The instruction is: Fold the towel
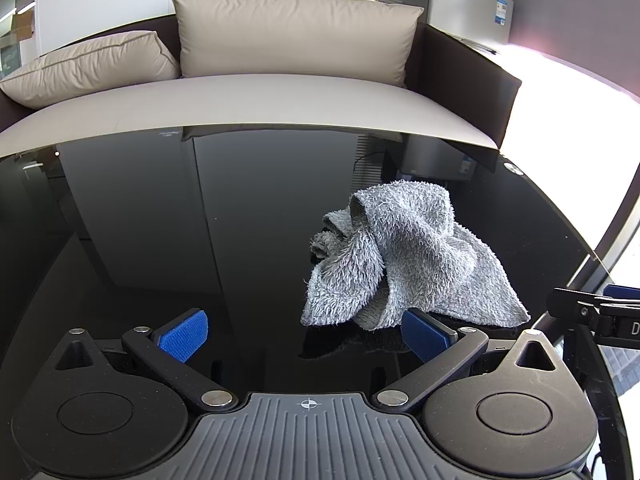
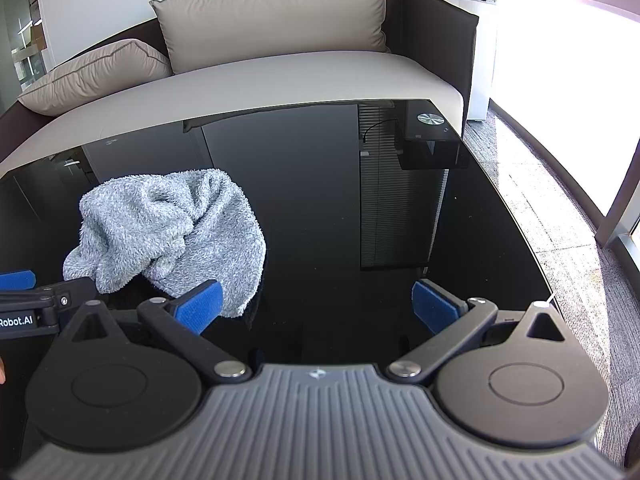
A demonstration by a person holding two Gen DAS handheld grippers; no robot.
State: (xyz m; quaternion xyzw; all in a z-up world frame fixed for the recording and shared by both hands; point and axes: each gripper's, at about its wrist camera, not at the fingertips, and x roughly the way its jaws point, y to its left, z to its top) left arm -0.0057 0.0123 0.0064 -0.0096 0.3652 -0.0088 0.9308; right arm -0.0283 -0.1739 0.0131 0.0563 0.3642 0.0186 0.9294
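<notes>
A grey fluffy towel (image 1: 404, 260) lies crumpled in a heap on the glossy black table (image 1: 200, 240). My left gripper (image 1: 304, 334) is open, its blue pads spread wide, and the towel sits just beyond its right finger. In the right wrist view the same towel (image 2: 176, 232) lies at the left, just past the left pad of my right gripper (image 2: 318, 306), which is open too. Nothing is between either pair of jaws. Each gripper shows at the edge of the other's view: the right one (image 1: 600, 312) and the left one (image 2: 36, 300).
A beige sofa (image 1: 248, 96) with two cushions stands right behind the table's far edge. The table's right edge (image 2: 532, 248) drops to a grey carpet (image 2: 580, 240) by bright windows. A silver fridge (image 1: 468, 4) stands at the back right.
</notes>
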